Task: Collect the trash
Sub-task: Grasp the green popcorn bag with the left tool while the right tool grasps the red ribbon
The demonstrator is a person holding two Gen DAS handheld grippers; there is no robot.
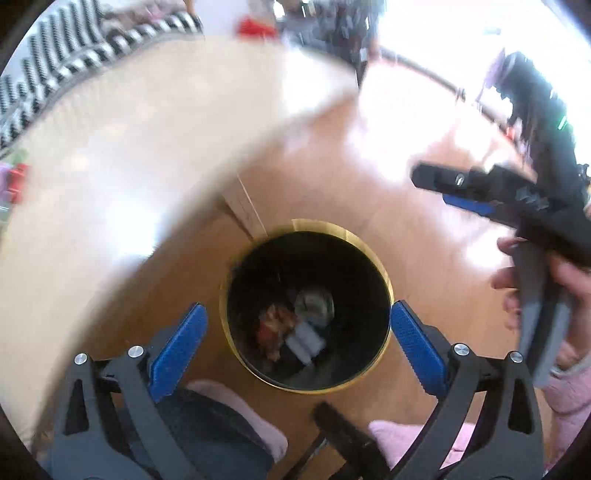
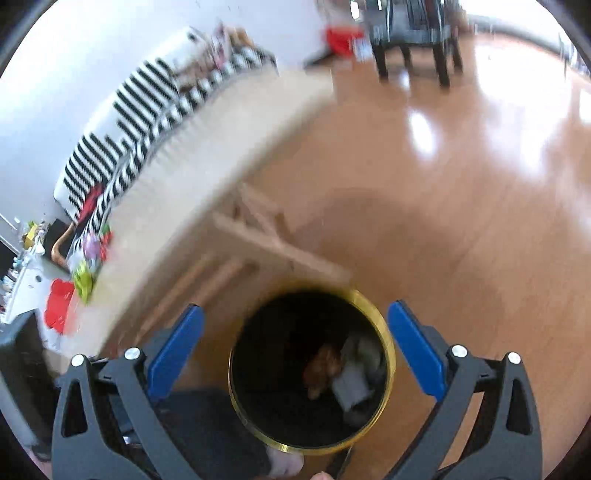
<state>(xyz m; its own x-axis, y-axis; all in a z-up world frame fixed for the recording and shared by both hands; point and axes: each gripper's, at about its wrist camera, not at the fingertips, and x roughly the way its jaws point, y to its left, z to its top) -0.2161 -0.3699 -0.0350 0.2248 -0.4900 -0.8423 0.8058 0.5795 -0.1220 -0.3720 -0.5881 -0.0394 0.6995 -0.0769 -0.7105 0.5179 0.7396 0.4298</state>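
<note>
A black bin with a gold rim (image 1: 384,275) stands on the wooden floor, seen from above in both views; its rim also shows in the right wrist view (image 2: 384,325). Inside lie crumpled trash pieces: an orange-red wrapper (image 1: 275,325) and grey-white paper (image 1: 314,302), also seen in the right wrist view (image 2: 354,376). My left gripper (image 1: 298,325) is open and empty above the bin. My right gripper (image 2: 295,325) is open and empty above the bin; it shows from the side at the right of the left wrist view (image 1: 443,188).
A pale table (image 1: 129,147) is at the left, its wooden legs (image 2: 266,229) beside the bin. Colourful items (image 2: 88,258) lie on its far end. A striped sofa (image 2: 122,122) stands behind. A dark chair (image 2: 410,33) is further off. My legs are below the grippers.
</note>
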